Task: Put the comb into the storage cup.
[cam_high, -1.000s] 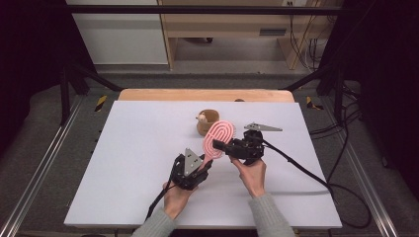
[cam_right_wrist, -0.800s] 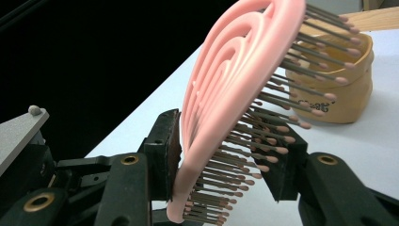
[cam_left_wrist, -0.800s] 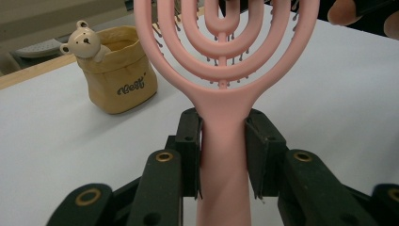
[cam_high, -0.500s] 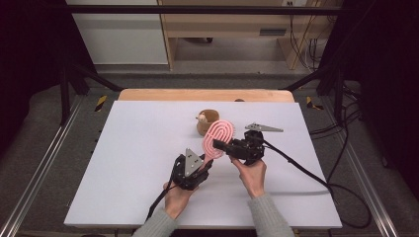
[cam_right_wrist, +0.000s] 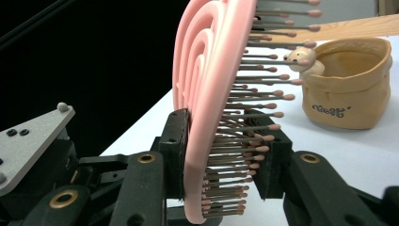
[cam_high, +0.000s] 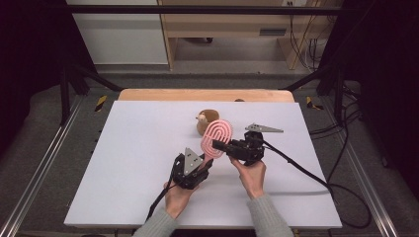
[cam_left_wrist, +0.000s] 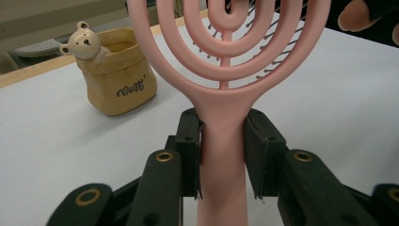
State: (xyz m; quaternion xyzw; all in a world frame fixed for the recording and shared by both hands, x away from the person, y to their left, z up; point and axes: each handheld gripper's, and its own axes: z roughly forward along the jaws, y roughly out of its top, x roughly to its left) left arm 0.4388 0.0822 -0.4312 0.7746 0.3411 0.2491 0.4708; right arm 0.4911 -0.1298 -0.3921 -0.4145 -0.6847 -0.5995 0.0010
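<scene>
- Two grippers clamp one pink hairbrush (cam_high: 217,136): left gripper (cam_left_wrist: 221,141) on its handle, right gripper (cam_right_wrist: 221,150) across its bristled head.
- Bear pouch (cam_high: 205,120) stands just behind the hairbrush.

Very little differs across the second. The pink hairbrush (cam_high: 217,138) seems to have tipped a touch toward the left gripper (cam_high: 205,165), its head now sitting slightly lower and nearer the person. The right gripper (cam_high: 220,145) has edged the same way with it, though the high view is too coarse to be sure.
</scene>
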